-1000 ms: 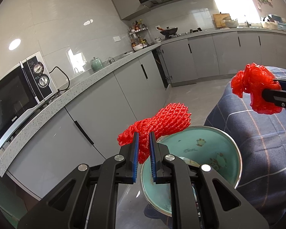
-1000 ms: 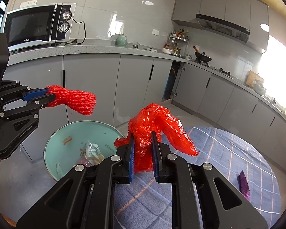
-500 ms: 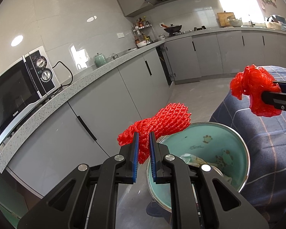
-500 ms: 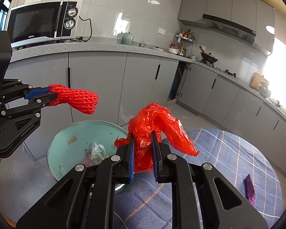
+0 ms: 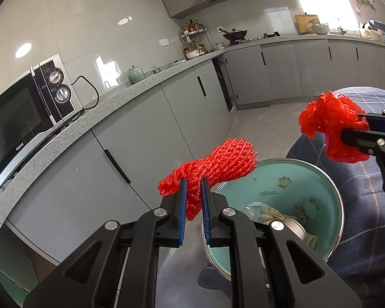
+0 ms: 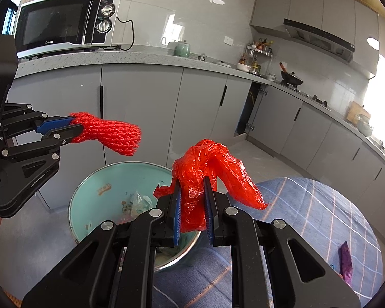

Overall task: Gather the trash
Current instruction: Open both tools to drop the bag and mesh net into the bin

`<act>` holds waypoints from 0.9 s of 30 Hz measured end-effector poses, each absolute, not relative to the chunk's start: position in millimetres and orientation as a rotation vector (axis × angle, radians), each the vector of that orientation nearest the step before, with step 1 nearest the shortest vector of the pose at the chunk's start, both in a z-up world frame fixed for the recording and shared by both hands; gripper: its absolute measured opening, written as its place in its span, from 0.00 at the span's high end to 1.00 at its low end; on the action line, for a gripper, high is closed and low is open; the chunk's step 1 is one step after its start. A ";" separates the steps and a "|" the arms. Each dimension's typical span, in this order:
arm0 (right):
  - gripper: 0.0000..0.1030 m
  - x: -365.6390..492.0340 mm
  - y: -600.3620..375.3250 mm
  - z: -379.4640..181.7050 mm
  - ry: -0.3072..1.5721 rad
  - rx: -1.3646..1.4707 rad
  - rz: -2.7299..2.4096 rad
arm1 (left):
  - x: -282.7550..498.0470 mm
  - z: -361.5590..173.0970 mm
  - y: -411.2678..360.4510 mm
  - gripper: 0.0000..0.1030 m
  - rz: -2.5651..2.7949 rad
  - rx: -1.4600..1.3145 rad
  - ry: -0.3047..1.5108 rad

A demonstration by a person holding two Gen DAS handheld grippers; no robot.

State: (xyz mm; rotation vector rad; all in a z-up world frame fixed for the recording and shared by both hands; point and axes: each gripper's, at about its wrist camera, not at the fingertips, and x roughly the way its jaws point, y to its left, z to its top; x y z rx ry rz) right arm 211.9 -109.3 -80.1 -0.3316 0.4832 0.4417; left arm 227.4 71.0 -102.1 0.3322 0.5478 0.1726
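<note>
My left gripper (image 5: 192,184) is shut on a red foam net sleeve (image 5: 218,164), which sticks out above the near rim of a teal waste bin (image 5: 318,177). From the right wrist view the same sleeve (image 6: 110,133) hangs left of and above the bin (image 6: 100,187), with the left gripper (image 6: 74,125) clamped on its end. My right gripper (image 6: 192,192) is shut on a crumpled red plastic bag (image 6: 208,164) over the bin's right rim. The left wrist view shows that bag (image 5: 331,120) at the right edge. Wrappers and a white cup lie inside the bin.
Grey kitchen cabinets (image 5: 141,133) with a speckled counter run behind the bin; a microwave (image 6: 64,25) stands on it. A blue checked tablecloth (image 6: 320,218) covers the table to the right, with a purple wrapper (image 6: 345,259) lying on it.
The bin has come closer and more central under both grippers. Both grips on the red net sleeve and the red bag are unchanged.
</note>
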 end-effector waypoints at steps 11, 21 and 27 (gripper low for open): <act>0.62 221.6 -100.3 -88.8 0.465 -0.333 0.450 | 228.5 -107.3 69.6 0.80 0.159 0.329 0.560; 0.52 224.1 -100.8 -95.0 0.488 -0.329 0.442 | 226.0 -106.6 68.1 0.45 0.183 0.337 0.541; 0.45 223.2 -104.5 -94.1 0.487 -0.324 0.427 | 226.9 -106.0 68.3 0.44 0.180 0.341 0.541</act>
